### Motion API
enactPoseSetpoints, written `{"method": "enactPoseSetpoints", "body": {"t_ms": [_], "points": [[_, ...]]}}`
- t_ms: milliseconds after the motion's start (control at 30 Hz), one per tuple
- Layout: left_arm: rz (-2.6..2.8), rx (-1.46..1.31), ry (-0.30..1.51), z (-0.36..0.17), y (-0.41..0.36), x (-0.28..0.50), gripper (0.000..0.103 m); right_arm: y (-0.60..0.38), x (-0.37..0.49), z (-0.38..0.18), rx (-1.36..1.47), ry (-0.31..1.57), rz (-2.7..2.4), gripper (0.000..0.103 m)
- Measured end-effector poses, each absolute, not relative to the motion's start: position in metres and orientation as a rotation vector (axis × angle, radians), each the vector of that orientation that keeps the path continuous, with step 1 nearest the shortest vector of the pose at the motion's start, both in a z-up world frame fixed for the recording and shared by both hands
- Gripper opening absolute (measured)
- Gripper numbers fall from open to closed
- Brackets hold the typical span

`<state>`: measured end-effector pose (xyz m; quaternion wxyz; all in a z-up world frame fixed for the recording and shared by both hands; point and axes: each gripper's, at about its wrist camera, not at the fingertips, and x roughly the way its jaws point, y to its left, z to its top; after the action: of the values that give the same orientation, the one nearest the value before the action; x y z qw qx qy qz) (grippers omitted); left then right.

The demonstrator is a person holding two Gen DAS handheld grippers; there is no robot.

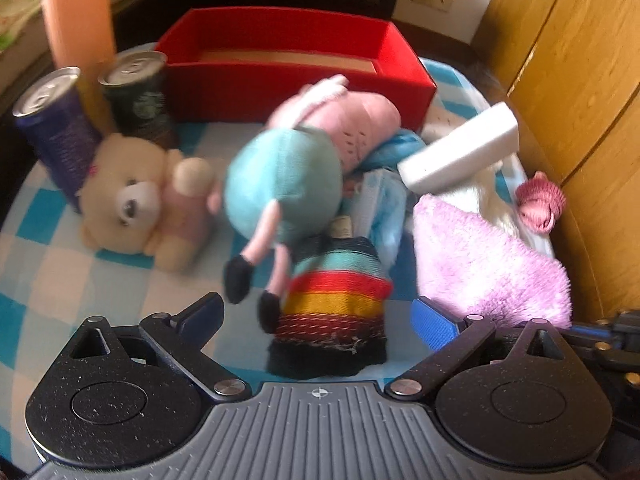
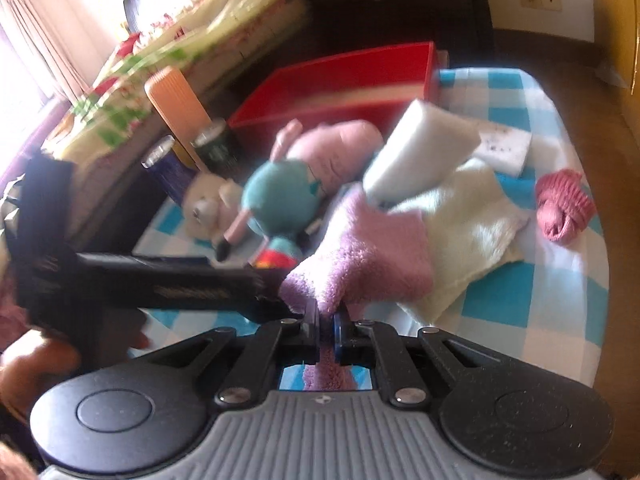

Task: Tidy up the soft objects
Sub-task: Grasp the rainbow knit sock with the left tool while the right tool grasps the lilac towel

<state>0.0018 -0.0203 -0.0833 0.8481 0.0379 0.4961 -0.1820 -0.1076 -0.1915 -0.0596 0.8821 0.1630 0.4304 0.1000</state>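
Observation:
My right gripper is shut on a corner of the purple fluffy cloth, which also shows in the left wrist view as the purple cloth. My left gripper is open above a rainbow-striped knitted sock. A pink pig plush in a teal dress lies just beyond it, with a cream teddy bear to its left. A white sponge block leans on the pile at right. A cream cloth and a pink yarn ball lie on the checked tablecloth.
A red open box stands at the back of the table. Two drink cans and an orange bottle stand at the back left. A wooden cabinet borders the right side. The left gripper's dark body crosses the right wrist view.

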Motion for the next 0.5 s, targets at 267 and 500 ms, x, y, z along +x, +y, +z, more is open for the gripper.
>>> {"method": "enactPoseSetpoints", "body": {"t_ms": [267, 500], "points": [[-0.347, 0.192, 1.086, -0.115, -0.044, 0.008, 0.081, -0.196, -0.102, -0.089, 0.244, 0.978, 0.142, 0.000], [-0.323, 0.245, 1.081, -0.127, -0.052, 0.001, 0.094, -0.208, -0.098, -0.103, 0.221, 0.997, 0.062, 0.044]]}}
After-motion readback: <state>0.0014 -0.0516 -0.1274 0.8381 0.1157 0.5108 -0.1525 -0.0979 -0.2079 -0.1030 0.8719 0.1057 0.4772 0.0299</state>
